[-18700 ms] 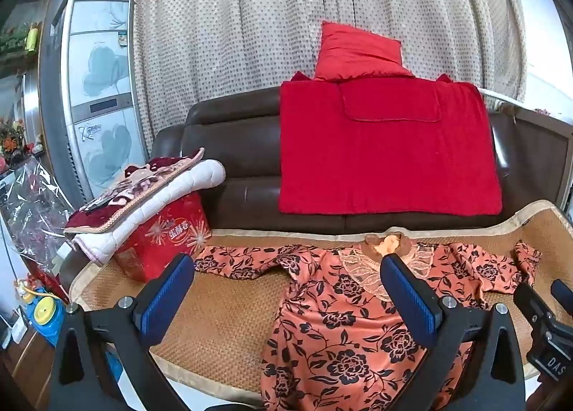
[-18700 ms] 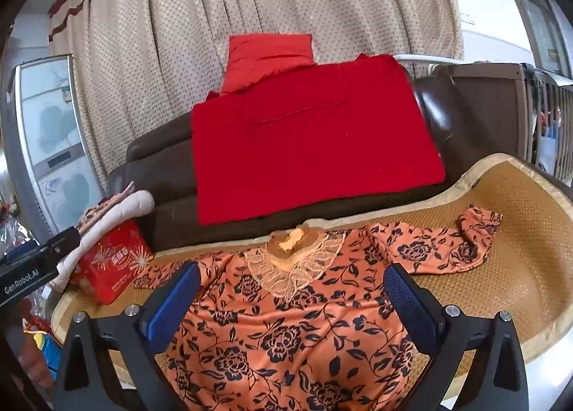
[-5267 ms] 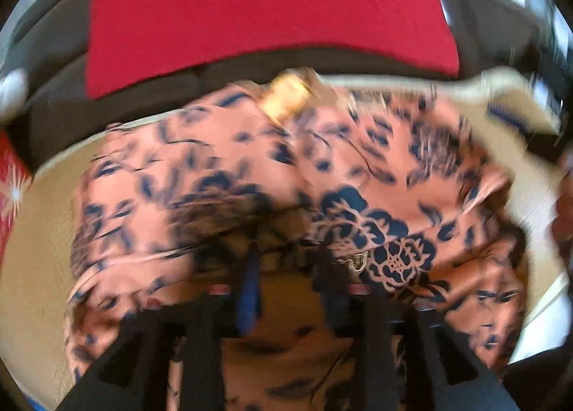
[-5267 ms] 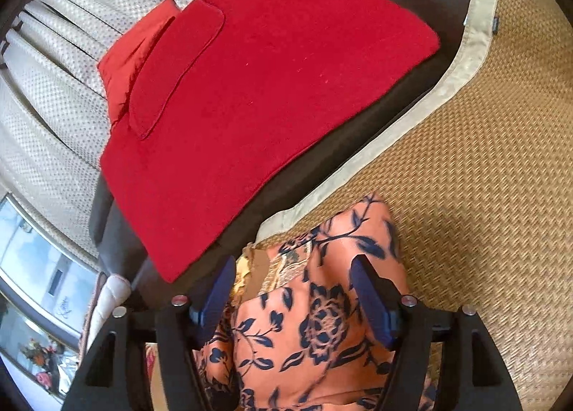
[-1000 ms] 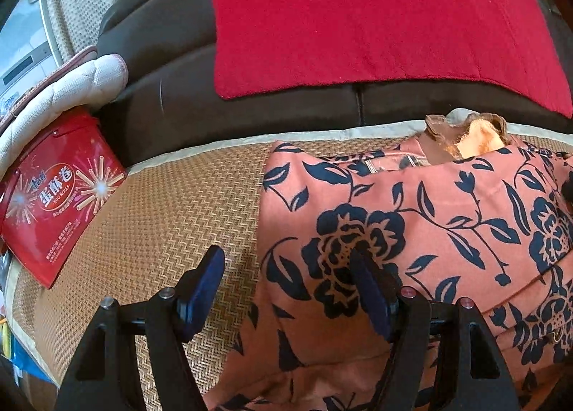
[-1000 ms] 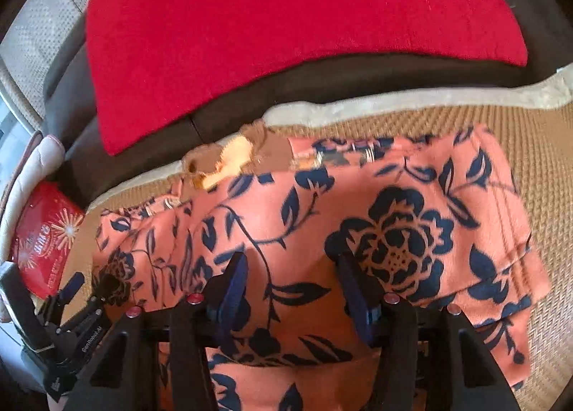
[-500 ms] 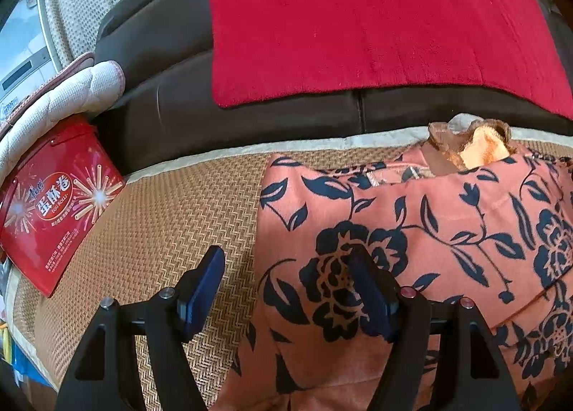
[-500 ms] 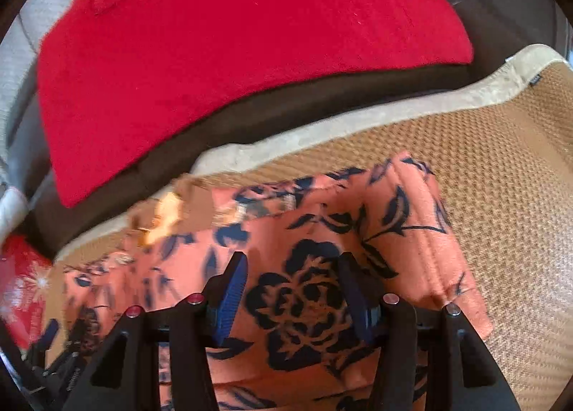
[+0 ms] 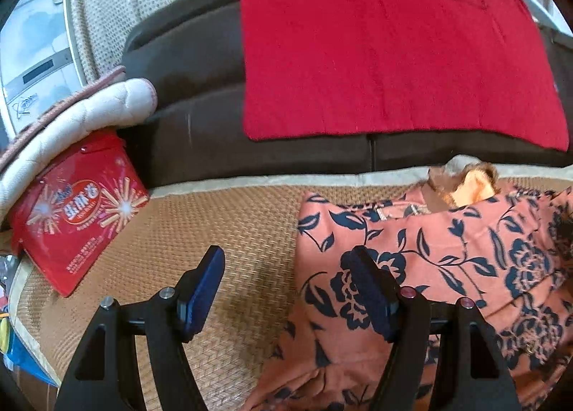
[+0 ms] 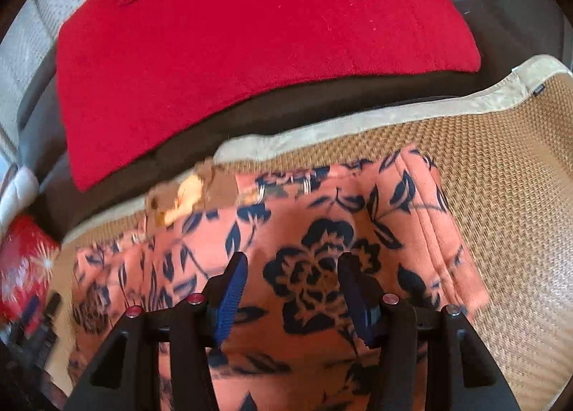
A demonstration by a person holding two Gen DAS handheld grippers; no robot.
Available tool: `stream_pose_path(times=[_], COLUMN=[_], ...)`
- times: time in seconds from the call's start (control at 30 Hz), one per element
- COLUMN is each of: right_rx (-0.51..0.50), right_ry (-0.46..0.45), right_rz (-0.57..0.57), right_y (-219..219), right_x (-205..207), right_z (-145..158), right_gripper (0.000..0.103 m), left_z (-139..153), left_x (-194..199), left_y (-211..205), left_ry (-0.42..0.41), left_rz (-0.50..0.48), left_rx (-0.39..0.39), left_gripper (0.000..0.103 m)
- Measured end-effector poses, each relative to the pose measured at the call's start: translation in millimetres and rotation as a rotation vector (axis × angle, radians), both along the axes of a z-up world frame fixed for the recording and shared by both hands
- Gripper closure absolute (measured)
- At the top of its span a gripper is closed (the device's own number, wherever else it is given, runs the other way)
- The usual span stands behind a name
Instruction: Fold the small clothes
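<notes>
An orange garment with dark blue flowers [image 9: 447,249] lies folded on the woven mat [image 9: 232,232], sleeves tucked in, tan collar [image 9: 472,185] at the far edge. My left gripper [image 9: 286,267] is open and empty above the garment's left edge, its right finger over the cloth. The garment also fills the right wrist view [image 10: 322,232]. My right gripper [image 10: 292,275] is open and empty just above the garment's right half.
A dark sofa back [image 9: 200,117] with a red blanket [image 9: 376,52] stands behind. A red snack bag [image 9: 75,210] and a white quilted bundle [image 9: 89,113] sit at the left. Bare mat [image 10: 508,196] lies right of the garment.
The left gripper has drawn back and left, off the garment's edge. The right gripper has shifted slightly; the view is blurred. Both stay open.
</notes>
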State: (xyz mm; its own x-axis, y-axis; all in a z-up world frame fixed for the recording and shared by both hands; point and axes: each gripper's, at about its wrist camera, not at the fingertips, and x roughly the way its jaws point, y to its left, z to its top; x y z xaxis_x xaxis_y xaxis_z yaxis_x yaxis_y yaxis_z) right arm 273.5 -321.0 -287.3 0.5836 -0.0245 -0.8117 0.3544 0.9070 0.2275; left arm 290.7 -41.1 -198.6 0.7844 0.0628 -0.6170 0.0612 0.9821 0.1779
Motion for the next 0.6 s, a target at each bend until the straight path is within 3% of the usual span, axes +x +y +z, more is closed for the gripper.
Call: stream_pose_path(times=[0.07, 0.17, 0.37, 0.47, 0.6], right_rx=[-0.022, -0.089, 0.000, 0.056, 0.115], right_ry=[0.064, 0.051, -0.058, -0.146, -0.157], right_rz=[0.043, 0.084, 0.084, 0.037, 0.022], right_y=[9, 24, 23, 13, -2], right_x=[-4, -22, -78, -117, -157], right_z=[-11, -1, 22, 31, 32], right_gripper=[0.046, 0.046, 0.042, 0.028, 0.025], left_z=[7, 18, 35, 25, 0], left_x=[-10, -29, -67, -90, -119], left_y=[3, 9, 31, 46, 71], left_ry=[-0.018, -0.035, -0.067, -0.037, 0.062], left_rz=[0.000, 0.010, 0.050, 0.063, 0.069], left_rx=[-0.003, -0.010, -0.036, -0.049, -0.033], left_gripper=[0.030, 0.030, 0.030, 0.022, 0.021])
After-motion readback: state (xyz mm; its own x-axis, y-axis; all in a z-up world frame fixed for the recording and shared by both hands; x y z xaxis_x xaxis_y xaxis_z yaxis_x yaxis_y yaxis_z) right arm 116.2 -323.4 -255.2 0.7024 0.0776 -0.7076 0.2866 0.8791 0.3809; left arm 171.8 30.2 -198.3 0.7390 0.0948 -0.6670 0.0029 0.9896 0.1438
